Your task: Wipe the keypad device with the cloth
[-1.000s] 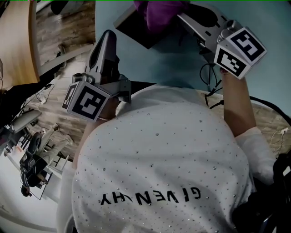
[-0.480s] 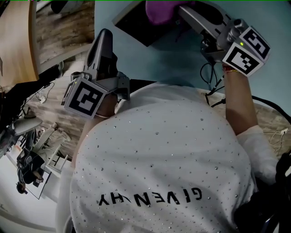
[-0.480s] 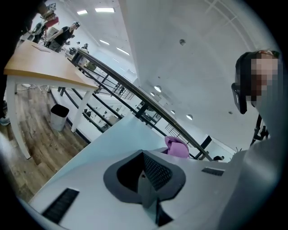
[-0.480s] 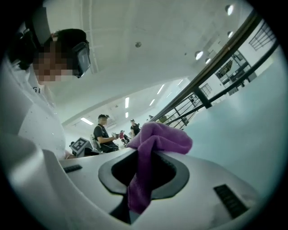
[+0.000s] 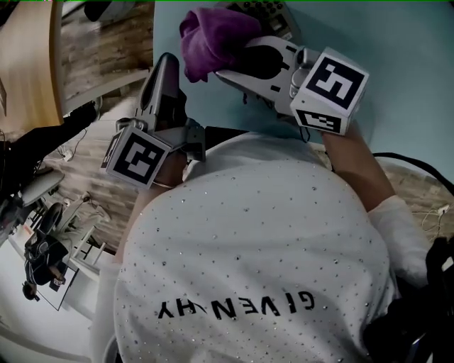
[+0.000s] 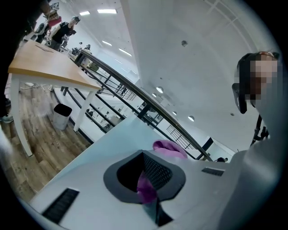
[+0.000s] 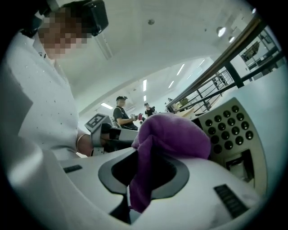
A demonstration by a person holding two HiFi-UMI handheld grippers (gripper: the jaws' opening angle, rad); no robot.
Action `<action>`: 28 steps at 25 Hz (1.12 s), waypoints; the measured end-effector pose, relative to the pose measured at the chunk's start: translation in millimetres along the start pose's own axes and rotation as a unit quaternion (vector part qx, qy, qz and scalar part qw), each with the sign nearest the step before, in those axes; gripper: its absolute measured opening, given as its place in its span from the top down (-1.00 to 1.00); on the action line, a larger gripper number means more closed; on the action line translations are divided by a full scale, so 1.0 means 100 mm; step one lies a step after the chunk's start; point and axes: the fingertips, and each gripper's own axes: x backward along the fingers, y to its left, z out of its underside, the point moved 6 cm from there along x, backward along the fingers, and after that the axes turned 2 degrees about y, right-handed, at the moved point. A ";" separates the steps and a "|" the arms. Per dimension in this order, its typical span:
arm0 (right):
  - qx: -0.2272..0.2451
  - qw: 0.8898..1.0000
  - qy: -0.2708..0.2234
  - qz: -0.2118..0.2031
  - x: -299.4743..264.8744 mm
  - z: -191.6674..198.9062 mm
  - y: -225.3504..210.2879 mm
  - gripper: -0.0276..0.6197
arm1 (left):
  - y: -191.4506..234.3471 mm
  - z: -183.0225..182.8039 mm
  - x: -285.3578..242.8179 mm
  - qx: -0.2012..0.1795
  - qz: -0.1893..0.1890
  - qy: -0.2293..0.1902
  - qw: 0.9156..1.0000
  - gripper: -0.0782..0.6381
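Right gripper view gives the clearest look: your right gripper (image 7: 146, 177) is clamped tight on the crumpled purple cloth (image 7: 173, 134). The cloth bulges out over the jaw tips and hangs down through the slot. The grey plastic keypad device with round dark buttons (image 7: 229, 130) sits just behind and to the right of that wad, its face tilted toward the camera. Can't tell whether cloth and keypad actually touch.

Head view: the keypad device (image 5: 273, 10) is at the very top edge on the pale blue table (image 5: 404, 42), mostly cut off. The cloth (image 5: 211, 39) is just left of it and a bit nearer you. The right gripper (image 5: 228, 62) reaches in from the keypad's near side. Your left gripper (image 5: 167, 65) points up further left of the keypad, tip right beside the cloth's edge.

Left gripper view: the left gripper (image 6: 150, 179) has its jaws nearly closed. A thin strip of purple sits pinched in the gap, and the rest of the cloth (image 6: 170, 146) bulges just past the tips.
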 end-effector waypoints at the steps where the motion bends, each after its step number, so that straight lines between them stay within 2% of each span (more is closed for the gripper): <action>1: 0.006 1.000 0.009 -0.003 -0.03 0.03 0.02 0.69 | 0.01 0.01 0.00 0.004 0.001 0.000 1.000 0.78; 4: 0.024 0.999 0.028 -0.001 -0.05 0.09 0.01 0.69 | 0.04 0.04 -0.01 0.010 0.003 0.001 1.000 0.78; 8: 0.020 0.999 0.026 0.032 0.08 0.10 -0.12 0.69 | 0.09 0.09 0.00 0.016 -0.004 0.008 1.000 0.78; 12: 0.011 0.998 0.010 0.058 0.24 0.02 -0.23 0.69 | 0.06 0.06 -0.01 0.015 -0.004 0.008 1.000 0.78; 18: -0.004 0.996 -0.013 0.088 0.44 -0.06 -0.36 0.69 | 0.09 0.06 -0.02 0.036 -0.017 0.016 0.999 0.78; 21: -0.004 0.994 -0.022 0.106 0.50 -0.08 -0.41 0.69 | 0.09 0.08 -0.02 0.016 -0.016 0.022 0.999 0.78; 25: -0.015 0.990 -0.044 0.135 0.66 -0.11 -0.49 0.69 | -0.02 0.07 -0.03 -0.043 0.004 0.026 0.999 0.78; 28: -0.027 0.985 -0.066 0.158 0.78 -0.06 -0.58 0.69 | 0.04 0.11 -0.04 -0.027 0.011 0.033 0.999 0.78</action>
